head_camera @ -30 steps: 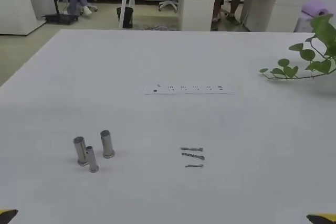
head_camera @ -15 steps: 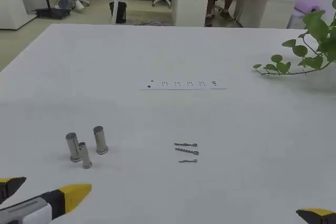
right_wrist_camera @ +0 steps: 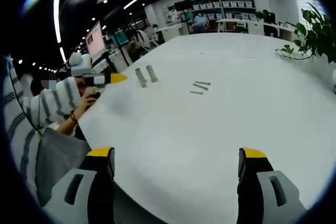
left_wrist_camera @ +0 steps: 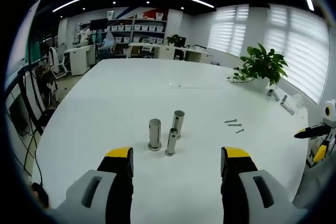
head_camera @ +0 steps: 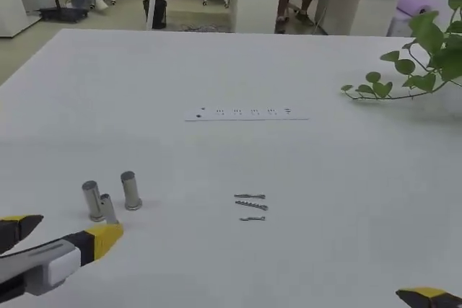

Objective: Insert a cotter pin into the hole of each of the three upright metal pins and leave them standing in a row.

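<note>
Pins: three metal pins (head_camera: 107, 205) are standing upright in a tight cluster at the near left of the table (head_camera: 325, 171).
Cotter pins: three cotter pins (head_camera: 250, 207) are lying flat to their right, well apart.
Left gripper: left gripper (head_camera: 68, 230) is hovering just near the cluster, jaws gaping wide, empty.
Right gripper: right gripper (right_wrist_camera: 178, 153) is hanging over the near right edge, jaws spread, holding nothing.
Far side: power strip (head_camera: 245, 114) and plant (head_camera: 419, 55) are sitting there.
</note>
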`<state>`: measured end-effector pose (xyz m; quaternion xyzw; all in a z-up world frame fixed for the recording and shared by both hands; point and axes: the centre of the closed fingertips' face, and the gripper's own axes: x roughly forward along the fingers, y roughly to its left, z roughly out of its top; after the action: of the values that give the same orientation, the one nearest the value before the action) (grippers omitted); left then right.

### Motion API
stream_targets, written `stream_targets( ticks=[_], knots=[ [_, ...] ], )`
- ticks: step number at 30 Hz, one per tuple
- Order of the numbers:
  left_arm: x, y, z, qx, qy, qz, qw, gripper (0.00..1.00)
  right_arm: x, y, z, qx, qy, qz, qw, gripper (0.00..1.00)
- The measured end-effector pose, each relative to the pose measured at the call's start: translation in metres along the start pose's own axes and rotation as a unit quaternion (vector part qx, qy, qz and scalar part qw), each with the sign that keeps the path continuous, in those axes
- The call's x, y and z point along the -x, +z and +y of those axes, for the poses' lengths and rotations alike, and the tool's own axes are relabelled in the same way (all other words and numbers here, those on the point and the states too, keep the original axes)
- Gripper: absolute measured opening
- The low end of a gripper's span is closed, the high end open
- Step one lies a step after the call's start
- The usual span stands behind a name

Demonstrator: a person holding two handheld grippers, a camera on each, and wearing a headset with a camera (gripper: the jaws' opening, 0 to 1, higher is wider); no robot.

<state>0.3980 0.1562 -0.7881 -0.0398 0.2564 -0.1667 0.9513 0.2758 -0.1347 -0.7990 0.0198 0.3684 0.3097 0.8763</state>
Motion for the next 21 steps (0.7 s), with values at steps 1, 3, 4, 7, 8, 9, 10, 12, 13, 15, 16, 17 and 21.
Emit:
stream_targets(
  ticks=[1, 3, 4, 7, 8, 9, 10, 12, 13, 15, 16, 17, 21],
  knots=[
    [-0.001, 0.001, 0.000, -0.001, 0.000, -0.001, 1.0000, 0.66, 0.000, 0.000, 0.000, 0.000, 0.000, 0.001, 1.0000, 0.99],
    [-0.003, 0.004, 0.000, 0.003, 0.000, -0.001, 1.0000, 0.66, -0.001, -0.003, -0.002, -0.002, -0.002, 0.005, 1.0000, 0.99],
    [-0.004, 0.004, 0.001, 0.003, 0.002, -0.001, 1.0000, 0.65, -0.001, -0.003, -0.002, -0.002, -0.003, 0.006, 1.0000, 0.99],
    [-0.008, 0.007, 0.003, -0.016, 0.009, -0.003, 0.9998, 0.64, -0.001, -0.003, -0.002, -0.002, -0.002, 0.007, 1.0000, 0.99],
    [-0.010, 0.008, 0.003, -0.020, 0.009, -0.002, 0.9998, 0.63, -0.002, -0.003, -0.002, -0.002, -0.002, 0.007, 1.0000, 0.99],
    [-0.011, 0.008, 0.002, -0.026, 0.006, 0.000, 0.9996, 0.63, -0.002, -0.003, -0.002, -0.002, -0.001, 0.007, 1.0000, 0.99],
    [-0.013, 0.008, 0.003, -0.032, 0.009, 0.001, 0.9994, 0.63, -0.002, -0.003, -0.002, -0.001, -0.001, 0.008, 1.0000, 0.98],
    [-0.015, 0.011, 0.001, -0.042, 0.000, -0.006, 0.9991, 0.63, -0.003, -0.002, -0.001, 0.001, 0.000, 0.008, 1.0000, 0.98],
    [-0.018, 0.014, -0.002, -0.042, -0.008, -0.016, 0.9990, 0.62, -0.003, -0.002, -0.001, 0.001, 0.001, 0.008, 1.0000, 0.98],
    [-0.022, 0.015, -0.003, -0.044, -0.011, -0.018, 0.9988, 0.58, -0.003, -0.002, 0.000, 0.002, 0.001, 0.009, 1.0000, 0.98],
    [-0.023, 0.016, -0.004, -0.046, -0.012, -0.019, 0.9987, 0.58, -0.003, -0.002, 0.000, 0.002, 0.001, 0.009, 1.0000, 0.98],
    [-0.026, 0.016, -0.005, -0.048, -0.013, -0.020, 0.9986, 0.58, -0.003, -0.002, 0.000, 0.002, 0.001, 0.010, 1.0000, 0.98],
    [-0.033, 0.013, -0.005, -0.045, -0.018, -0.017, 0.9987, 0.54, -0.003, -0.003, -0.003, 0.000, -0.003, 0.013, 0.9999, 0.98]
  ],
)
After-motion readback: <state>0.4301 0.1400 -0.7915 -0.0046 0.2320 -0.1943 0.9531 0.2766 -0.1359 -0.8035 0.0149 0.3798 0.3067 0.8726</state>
